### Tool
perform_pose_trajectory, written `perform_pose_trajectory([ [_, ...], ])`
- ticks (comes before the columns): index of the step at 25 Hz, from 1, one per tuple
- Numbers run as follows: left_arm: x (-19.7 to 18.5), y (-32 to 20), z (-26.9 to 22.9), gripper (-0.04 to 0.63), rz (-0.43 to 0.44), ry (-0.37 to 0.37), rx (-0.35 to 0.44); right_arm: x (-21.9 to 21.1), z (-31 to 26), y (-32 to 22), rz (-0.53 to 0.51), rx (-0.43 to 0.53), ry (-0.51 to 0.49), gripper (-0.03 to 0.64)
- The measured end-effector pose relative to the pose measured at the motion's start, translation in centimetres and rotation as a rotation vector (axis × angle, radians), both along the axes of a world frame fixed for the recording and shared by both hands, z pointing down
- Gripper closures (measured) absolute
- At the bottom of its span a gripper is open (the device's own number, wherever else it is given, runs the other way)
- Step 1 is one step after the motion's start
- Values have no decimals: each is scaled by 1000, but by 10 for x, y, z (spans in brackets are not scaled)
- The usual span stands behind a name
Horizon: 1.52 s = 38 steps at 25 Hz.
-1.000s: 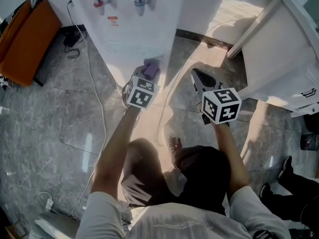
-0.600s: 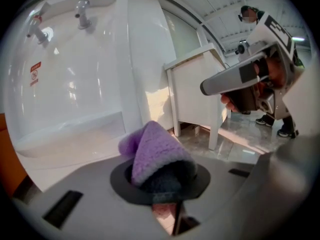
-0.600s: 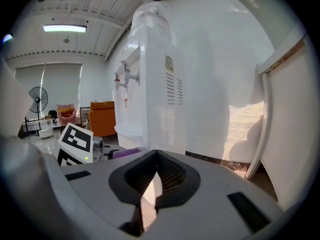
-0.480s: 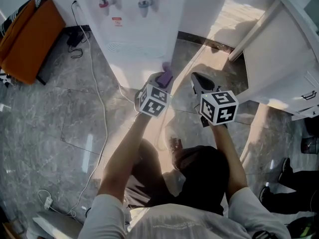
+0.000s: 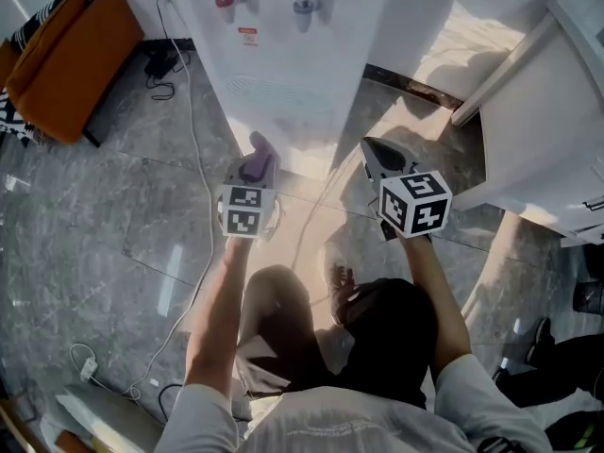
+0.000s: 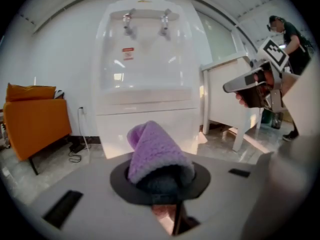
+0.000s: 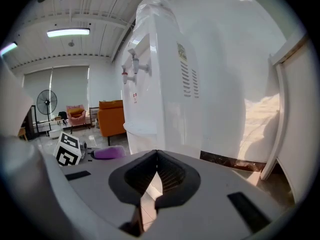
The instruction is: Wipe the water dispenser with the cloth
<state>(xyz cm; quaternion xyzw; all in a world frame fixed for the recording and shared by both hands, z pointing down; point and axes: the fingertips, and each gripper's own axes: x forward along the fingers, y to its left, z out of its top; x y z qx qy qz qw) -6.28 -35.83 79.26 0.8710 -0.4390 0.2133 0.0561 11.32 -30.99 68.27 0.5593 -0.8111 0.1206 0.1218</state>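
Swung left tool (image 5: 256, 170) toward 9 o'clock, away from right tool (image 5: 377, 154). Faces one white water dispenser (image 5: 283, 64) at 12 o'clock, two taps (image 5: 304, 8) up top. Pinches one purple cloth (image 5: 259, 149) in left tool, near dispenser's lower front. Holds right tool pressed together, empty.

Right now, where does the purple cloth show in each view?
Head view: purple cloth left of centre, in the left gripper, before the water dispenser base.
Left gripper view: cloth bottom centre, clamped between the jaws.
Right gripper view: cloth low left, beside the left gripper's marker cube.
Shared landmark: the dispenser's two taps.
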Motion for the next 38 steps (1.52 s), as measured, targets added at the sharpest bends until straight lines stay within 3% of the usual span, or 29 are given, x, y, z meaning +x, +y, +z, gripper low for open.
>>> perform_pose_trajectory([
  [8,-93,-58,5,531,-189,-118,48,-19,17,-23,-22,8,13,603],
  [16,-119,-116,47,531,-246,-149,-38,-10,27,-37,-11,7,33,602],
  [19,-113,-129,64,531,-250,-142,-53,-4,28,-37,10,15,26,602],
  [23,-100,-135,89,531,-222,-125,-55,-6,25,-30,-11,55,107,603],
  [33,-66,-119,81,531,-174,-130,-21,4,27,-24,20,37,63,603],
  [38,-20,-94,69,531,-28,-148,10,4,24,-19,44,40,33,603],
])
